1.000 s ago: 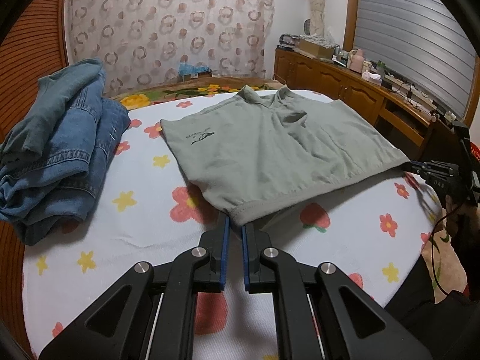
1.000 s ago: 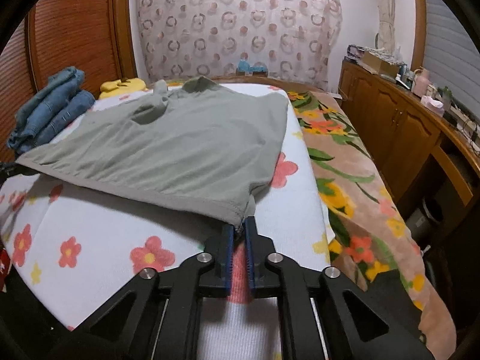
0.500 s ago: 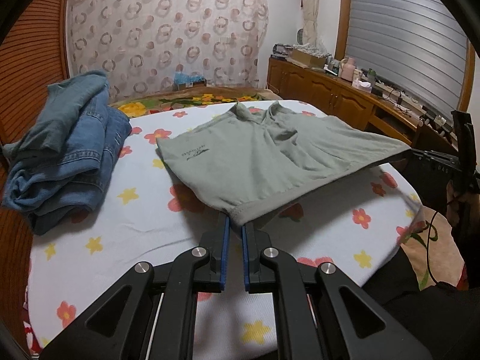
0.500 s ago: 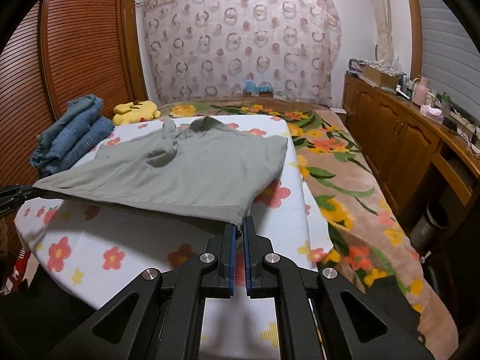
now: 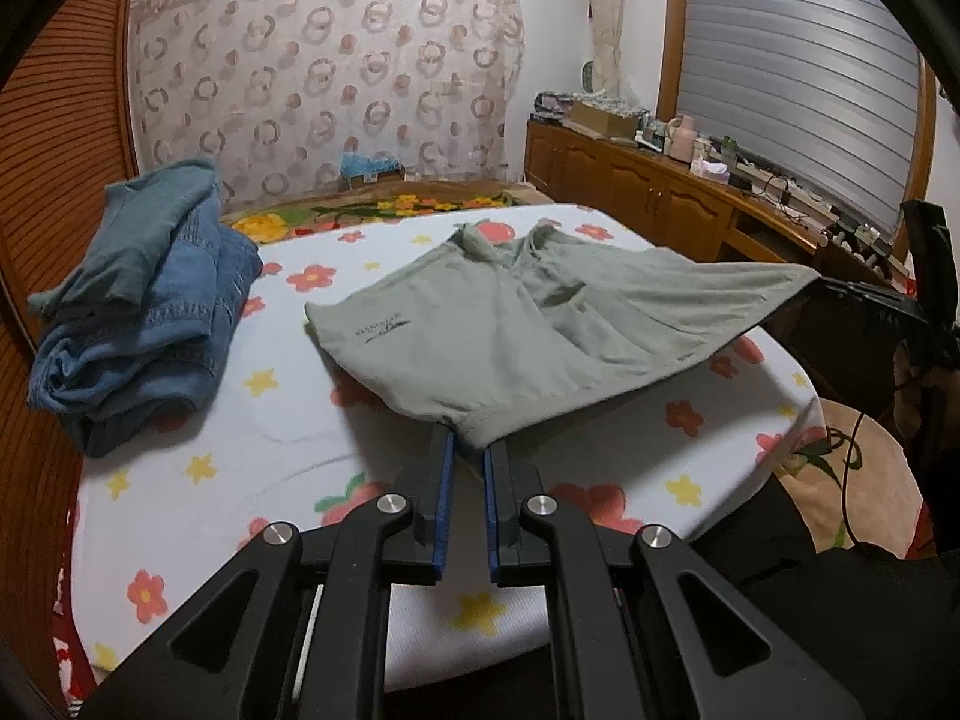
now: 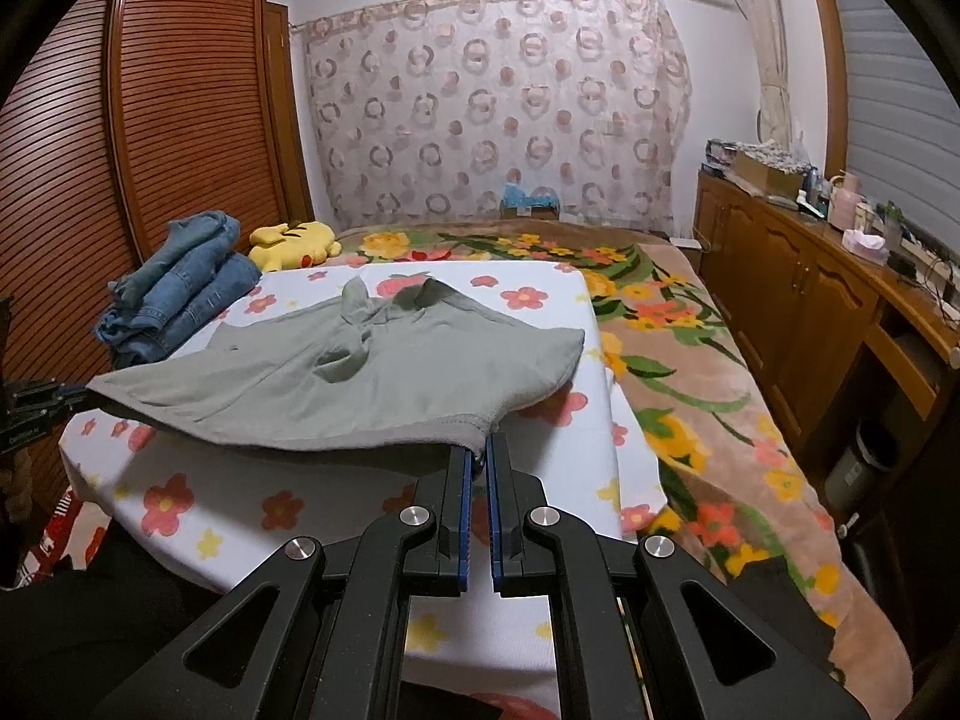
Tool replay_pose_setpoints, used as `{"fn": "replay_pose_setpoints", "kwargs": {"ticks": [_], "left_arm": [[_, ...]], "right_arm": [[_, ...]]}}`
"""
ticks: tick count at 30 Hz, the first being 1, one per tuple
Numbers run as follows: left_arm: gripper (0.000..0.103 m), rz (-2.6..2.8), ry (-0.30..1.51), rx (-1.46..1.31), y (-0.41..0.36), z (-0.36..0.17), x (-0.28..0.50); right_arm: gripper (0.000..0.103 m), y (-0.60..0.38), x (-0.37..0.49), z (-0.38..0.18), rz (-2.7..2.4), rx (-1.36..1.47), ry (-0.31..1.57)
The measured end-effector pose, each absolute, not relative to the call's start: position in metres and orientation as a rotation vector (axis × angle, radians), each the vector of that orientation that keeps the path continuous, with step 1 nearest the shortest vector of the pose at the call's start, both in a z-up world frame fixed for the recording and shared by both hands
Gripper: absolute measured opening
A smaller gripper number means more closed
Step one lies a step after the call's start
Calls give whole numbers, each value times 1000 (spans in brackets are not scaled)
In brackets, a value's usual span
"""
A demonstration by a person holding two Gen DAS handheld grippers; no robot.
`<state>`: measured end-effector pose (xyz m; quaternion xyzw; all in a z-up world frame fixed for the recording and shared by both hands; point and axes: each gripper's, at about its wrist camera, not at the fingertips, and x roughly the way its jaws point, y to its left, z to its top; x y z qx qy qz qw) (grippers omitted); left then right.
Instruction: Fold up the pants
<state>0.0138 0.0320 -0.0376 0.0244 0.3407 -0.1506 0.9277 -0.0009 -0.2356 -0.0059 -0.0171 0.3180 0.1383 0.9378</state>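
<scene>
Left wrist view shows the left gripper [image 5: 468,450] clamped on one hem corner of the grey-green shorts [image 5: 540,324]; the right gripper [image 6: 478,459] pinches the opposite corner. Near edge is lifted off the floral sheet [image 5: 240,450], far end resting. Recommended: carry both corners forward level, keeping the hem taut, and lay it squarely.

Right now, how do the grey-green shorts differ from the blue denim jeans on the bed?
The pale grey-green shorts are spread out, near hem lifted off the floral sheet; the blue denim jeans sit bunched in a stack at its left edge. The shorts are clamped at both near corners by the left gripper and right gripper; the jeans are untouched. Both are on the same sheet.
</scene>
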Motion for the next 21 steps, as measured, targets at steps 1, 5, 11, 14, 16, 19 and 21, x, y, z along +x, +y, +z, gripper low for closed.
{"fn": "replay_pose_setpoints", "kwargs": {"ticks": [1, 5, 11, 14, 16, 19, 21], "left_arm": [[9, -309, 704, 47, 32, -38, 13], [23, -298, 728, 29, 38, -42, 12], [55, -241, 713, 22, 48, -40, 9], [77, -220, 703, 17, 53, -40, 12], [79, -214, 696, 13, 55, -41, 16], [79, -212, 712, 17, 56, -45, 25], [79, -210, 722, 15, 56, -49, 32]], "right_arm": [[4, -236, 0, -9, 282, -33, 655], [4, -235, 6, -18, 281, -27, 674], [4, -234, 9, -21, 278, -14, 685], [4, -235, 10, -21, 280, -7, 686], [4, -233, 10, -21, 281, -5, 687], [4, -231, 11, -22, 289, 0, 686], [4, -228, 14, -23, 294, -2, 683]]}}
